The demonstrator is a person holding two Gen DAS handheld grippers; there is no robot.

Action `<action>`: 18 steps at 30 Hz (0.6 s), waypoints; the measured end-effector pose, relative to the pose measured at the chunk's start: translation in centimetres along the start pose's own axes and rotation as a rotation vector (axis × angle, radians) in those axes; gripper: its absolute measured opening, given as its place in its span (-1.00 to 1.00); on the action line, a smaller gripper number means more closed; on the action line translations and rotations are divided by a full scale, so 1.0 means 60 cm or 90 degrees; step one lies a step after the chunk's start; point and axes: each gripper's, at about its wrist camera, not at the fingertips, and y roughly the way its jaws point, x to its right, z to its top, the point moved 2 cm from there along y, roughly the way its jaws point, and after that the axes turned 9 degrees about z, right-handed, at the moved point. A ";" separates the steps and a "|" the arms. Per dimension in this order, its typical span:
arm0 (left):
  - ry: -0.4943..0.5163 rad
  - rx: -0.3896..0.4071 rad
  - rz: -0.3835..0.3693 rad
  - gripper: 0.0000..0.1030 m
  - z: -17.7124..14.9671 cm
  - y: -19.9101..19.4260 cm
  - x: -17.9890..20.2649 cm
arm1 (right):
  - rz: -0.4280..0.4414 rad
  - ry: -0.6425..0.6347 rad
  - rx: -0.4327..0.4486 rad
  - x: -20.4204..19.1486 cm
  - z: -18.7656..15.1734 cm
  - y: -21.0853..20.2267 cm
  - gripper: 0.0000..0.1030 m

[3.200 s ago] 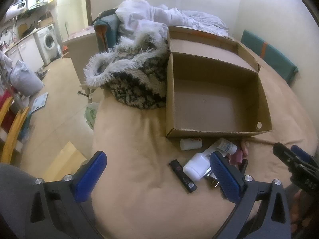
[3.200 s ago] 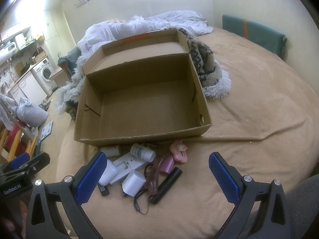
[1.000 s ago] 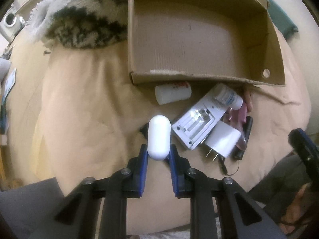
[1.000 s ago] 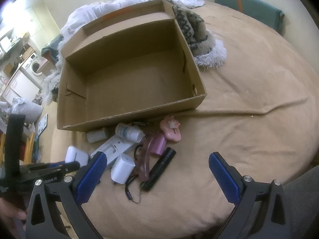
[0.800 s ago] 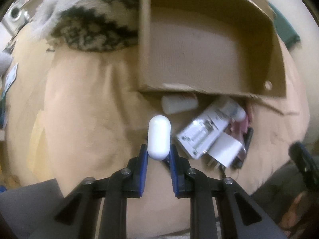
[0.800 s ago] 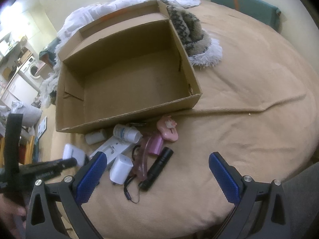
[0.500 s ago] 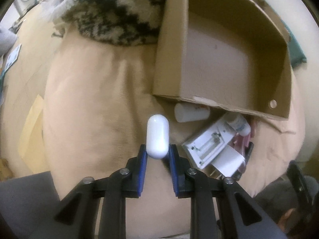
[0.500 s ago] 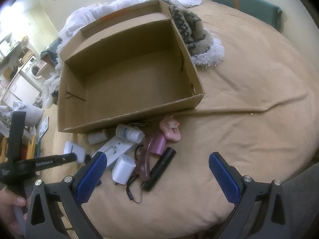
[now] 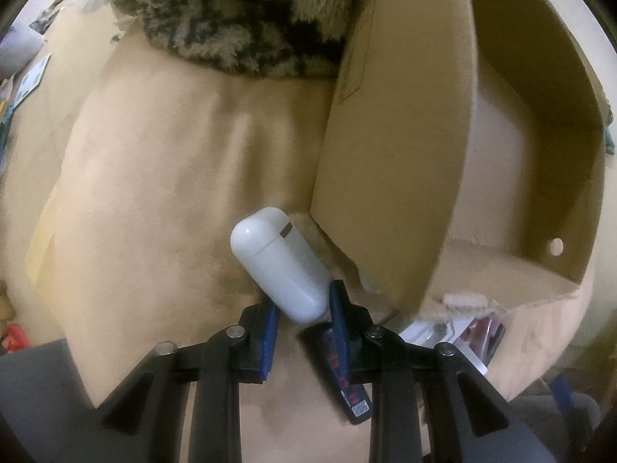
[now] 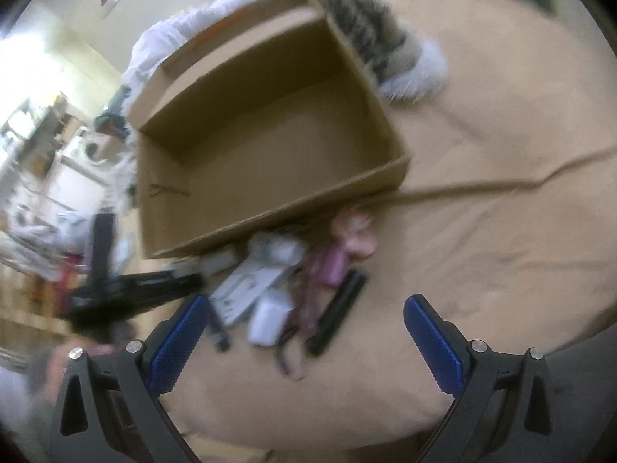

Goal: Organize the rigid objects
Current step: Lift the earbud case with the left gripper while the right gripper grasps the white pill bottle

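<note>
Change: white case [image 9: 281, 266] was upright in the pinch half a second back, now tilted to 11 o'clock, base only between the pads; grip looks looser.
Left gripper [image 9: 300, 314]: moved from over the pile to the box's near-left corner; clamped on the low end of the white case, blue pads spread a bit wider than before.
Case position: outside the cardboard box [image 9: 389, 177], just beside its left wall, above the tan bedcover [image 9: 154, 177]; not yet over the opening.
Box: at 1–2 o'clock from the case in the left view; nothing visible on the part of the floor that shows.
Right gripper [image 10: 304, 332]: jaws wide apart, holding nothing; view heavily blurred, so camera swinging.
Pile: charger block [image 10: 270, 320], black torch [image 10: 339, 308], pink items [image 10: 347, 243] and flat white pack [image 10: 250, 285] all on the bedcover at the box's front wall, 12 o'clock from the right gripper.
Stray: black stick with red label [image 9: 345, 378] under the left gripper, on the cover.
Meaning: first item in transit, none boxed yet; tilt suggests slip risk.
Next (judgement): lift over the wall toward 1 o'clock, then release inside.
</note>
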 end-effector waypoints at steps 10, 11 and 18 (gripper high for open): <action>-0.022 -0.006 -0.026 -0.40 0.019 0.008 -0.031 | -0.006 0.061 -0.107 -0.012 0.054 0.129 0.66; -0.022 -0.004 -0.024 -0.40 0.016 0.006 -0.026 | -0.023 0.062 -0.113 -0.010 0.057 0.143 0.66; -0.040 -0.010 -0.027 -0.60 0.036 0.013 -0.061 | -0.071 0.025 -0.120 -0.034 0.070 0.205 0.65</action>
